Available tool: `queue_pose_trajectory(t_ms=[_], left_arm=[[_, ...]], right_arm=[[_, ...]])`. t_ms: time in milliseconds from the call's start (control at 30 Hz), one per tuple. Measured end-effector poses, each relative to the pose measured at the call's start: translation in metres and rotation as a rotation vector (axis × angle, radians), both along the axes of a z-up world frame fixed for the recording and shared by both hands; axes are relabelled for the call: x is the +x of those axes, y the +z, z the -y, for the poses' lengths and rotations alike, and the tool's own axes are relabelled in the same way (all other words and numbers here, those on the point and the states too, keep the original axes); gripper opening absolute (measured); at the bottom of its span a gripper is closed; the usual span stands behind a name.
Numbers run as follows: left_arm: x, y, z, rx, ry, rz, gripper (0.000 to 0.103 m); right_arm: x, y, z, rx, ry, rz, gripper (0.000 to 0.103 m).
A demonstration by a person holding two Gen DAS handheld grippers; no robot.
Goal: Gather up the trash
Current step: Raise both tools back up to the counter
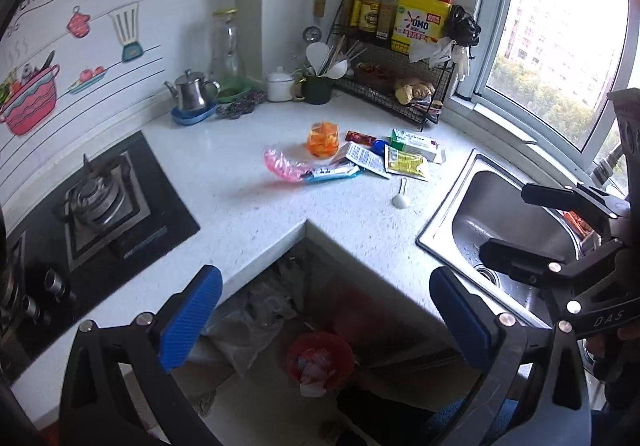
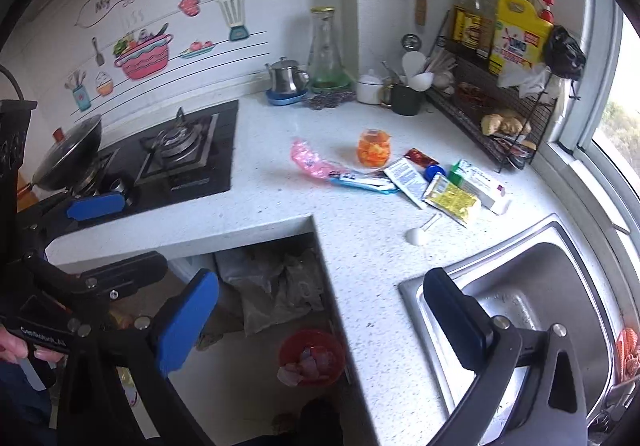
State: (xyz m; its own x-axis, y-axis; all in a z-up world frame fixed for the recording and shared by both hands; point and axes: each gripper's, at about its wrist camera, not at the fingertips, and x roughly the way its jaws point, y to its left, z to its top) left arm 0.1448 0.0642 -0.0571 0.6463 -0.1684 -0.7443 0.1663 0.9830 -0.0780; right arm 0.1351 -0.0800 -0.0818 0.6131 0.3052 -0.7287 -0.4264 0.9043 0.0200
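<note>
Left wrist view: left gripper point(image 1: 326, 320) fingers spread wide, empty, above the counter point(image 1: 248, 202) corner. Trash pile point(image 1: 360, 158) lies on counter at 12 o'clock, well apart from fingers. Red bin point(image 1: 320, 360) on floor between them. Right gripper point(image 2: 320, 326) likewise released, empty; trash at 12 o'clock.

A steel teapot point(image 2: 287, 77) stands near the gas stove point(image 2: 176, 158) and sink point(image 2: 532, 286).
</note>
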Motion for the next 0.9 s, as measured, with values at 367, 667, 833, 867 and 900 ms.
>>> queue_pose_trajectory(t_ms=[367,667,833,867,900], left_arm=[[0.110,-0.021,0.026,0.033,-0.066,-0.062,0.103],[0.199,-0.046,0.041,0.074,-0.160,-0.128,0.103],[0.247,-0.079,0.049,0.073,-0.226,-0.187,0.103],[0.254,-0.086,0.050,0.071,-0.237,-0.197,0.103],[0.261,-0.094,0.051,0.080,-0.249,-0.208,0.103]], right_arm=[[0.088,-0.011,0.022,0.019,-0.049,-0.040,0.102],[0.160,-0.032,0.037,0.015,-0.081,-0.109,0.103],[0.197,-0.056,0.047,0.018,-0.107,-0.188,0.102],[0.204,-0.060,0.048,0.016,-0.108,-0.199,0.102],[0.210,-0.066,0.048,0.012,-0.106,-0.214,0.102]])
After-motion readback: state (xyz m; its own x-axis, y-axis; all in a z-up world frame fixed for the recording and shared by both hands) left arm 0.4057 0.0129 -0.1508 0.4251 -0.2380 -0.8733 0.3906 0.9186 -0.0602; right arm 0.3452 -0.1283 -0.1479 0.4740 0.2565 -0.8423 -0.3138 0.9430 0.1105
